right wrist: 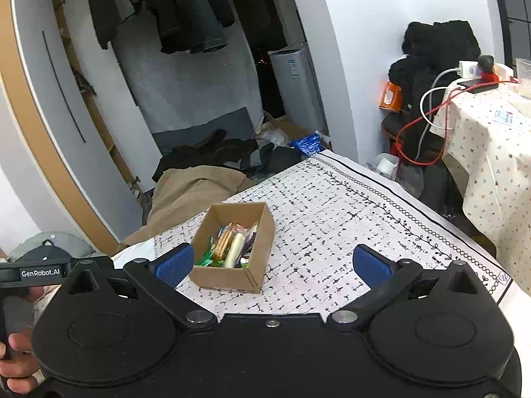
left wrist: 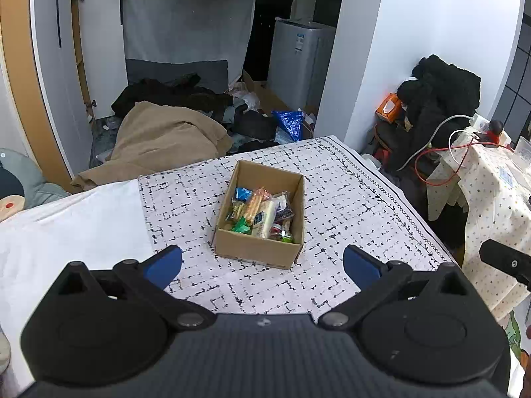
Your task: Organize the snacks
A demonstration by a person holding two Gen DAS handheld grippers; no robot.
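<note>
A small open cardboard box (left wrist: 257,250) (right wrist: 229,278) sits on the patterned tablecloth (left wrist: 348,212) (right wrist: 332,219). Inside it lie several wrapped snacks (left wrist: 262,214) (right wrist: 232,245): an orange packet, a pale long one, green and blue wrappers. My left gripper (left wrist: 262,267) hovers open just short of the box's near wall, nothing between its blue pads. Open and empty too, my right gripper (right wrist: 273,265) hangs above the cloth with the box near its left finger (right wrist: 174,265).
A white sheet (left wrist: 66,232) covers the table's left part. A second table with a dotted cloth (right wrist: 491,152), cables and a power strip stands at right. Clothes and a tan blanket (left wrist: 166,139) lie on the floor beyond. A hand (right wrist: 16,361) holds the other gripper's handle at left.
</note>
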